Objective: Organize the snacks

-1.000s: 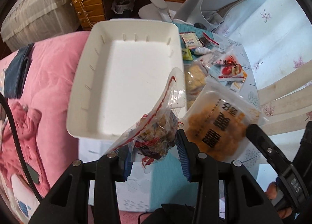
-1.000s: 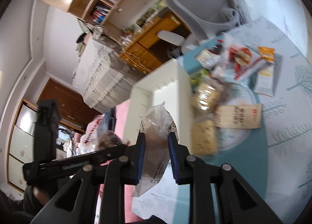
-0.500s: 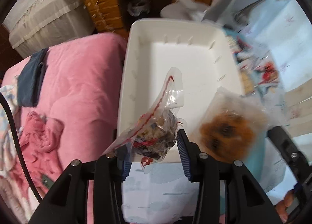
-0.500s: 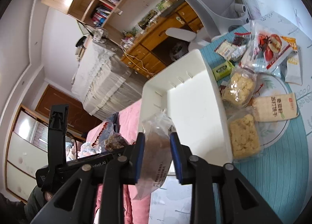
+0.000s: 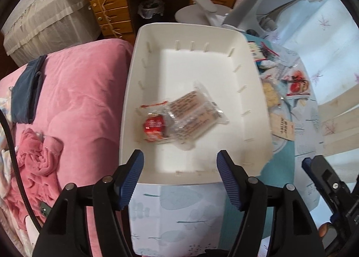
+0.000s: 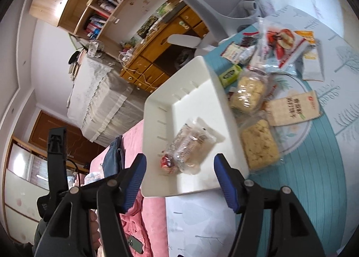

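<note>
Now both tools hang over the near rim of the white bin [image 5: 251, 91], low in each frame. The left gripper [image 5: 179, 178] and right gripper [image 6: 179, 180] have just been opening; their jaws stand wide with nothing between them. Two packets lie mid-frame on the bin floor, overlapping: a red-label bag [image 5: 154, 126] and a clear biscuit pack [image 5: 193, 115], apparently dropped together. At right, roughly nine snacks [image 6: 260, 142] wait on the teal mat [image 6: 314, 178].
</note>
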`<state>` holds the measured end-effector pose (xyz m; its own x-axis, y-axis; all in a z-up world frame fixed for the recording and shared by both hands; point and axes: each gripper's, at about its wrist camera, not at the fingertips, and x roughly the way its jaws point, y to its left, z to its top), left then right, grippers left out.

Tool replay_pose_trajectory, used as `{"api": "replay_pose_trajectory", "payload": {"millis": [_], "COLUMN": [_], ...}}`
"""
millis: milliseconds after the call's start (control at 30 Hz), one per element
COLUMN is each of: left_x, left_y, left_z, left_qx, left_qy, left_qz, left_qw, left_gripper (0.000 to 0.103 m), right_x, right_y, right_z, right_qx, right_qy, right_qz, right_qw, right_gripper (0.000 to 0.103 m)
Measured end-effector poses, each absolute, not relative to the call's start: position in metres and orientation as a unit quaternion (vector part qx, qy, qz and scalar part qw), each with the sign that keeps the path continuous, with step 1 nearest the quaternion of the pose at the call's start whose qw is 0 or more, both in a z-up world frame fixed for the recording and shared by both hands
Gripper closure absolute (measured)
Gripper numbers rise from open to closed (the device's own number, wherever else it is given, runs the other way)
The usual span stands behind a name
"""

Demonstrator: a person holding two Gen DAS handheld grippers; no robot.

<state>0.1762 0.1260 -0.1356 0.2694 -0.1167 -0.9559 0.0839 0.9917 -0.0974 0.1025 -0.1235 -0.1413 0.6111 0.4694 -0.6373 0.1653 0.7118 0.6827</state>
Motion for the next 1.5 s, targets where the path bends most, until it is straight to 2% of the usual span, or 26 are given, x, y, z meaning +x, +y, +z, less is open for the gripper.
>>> {"api": "replay_pose_trajectory", "payload": {"millis": [200, 367, 500, 600, 1100, 1500], "left_x": [0.168, 0.161, 0.155, 0.152, 0.157, 0.182], "left_y": [0.096, 0.069, 0.047, 0.029, -0.043, -0.084], "left_z": [-0.129, -0.128, -0.127, -0.125, -0.148, -0.197], "left_qx": [-0.018, -0.031, -0.047, -0.064, -0.162, -0.226], "left_qy": [0.6, 0.608, 0.613, 0.614, 0.644, 0.693], "left_qz": [-0.084, -0.089, -0.087, -0.084, -0.023, 0.066], "left_qw": [0.796, 0.788, 0.784, 0.782, 0.747, 0.681], "left_gripper": [0.03, 0.027, 0.026, 0.021, 0.018, 0.018], "right_x": [0.094, 0.092, 0.093, 0.095, 0.12, 0.164], "right_y": [-0.149, -0.172, -0.197, -0.215, -0.304, -0.357], "right_z": [-0.144, -0.146, -0.146, -0.145, -0.159, -0.184], "right_qx": [0.37, 0.357, 0.341, 0.332, 0.298, 0.25], "right_qy": [0.445, 0.462, 0.48, 0.486, 0.512, 0.507], "right_qz": [0.068, 0.056, 0.053, 0.052, 0.03, -0.014], "right_qw": [0.813, 0.81, 0.807, 0.807, 0.805, 0.825], "right_gripper": [0.038, 0.031, 0.031, 0.031, 0.031, 0.031]}}
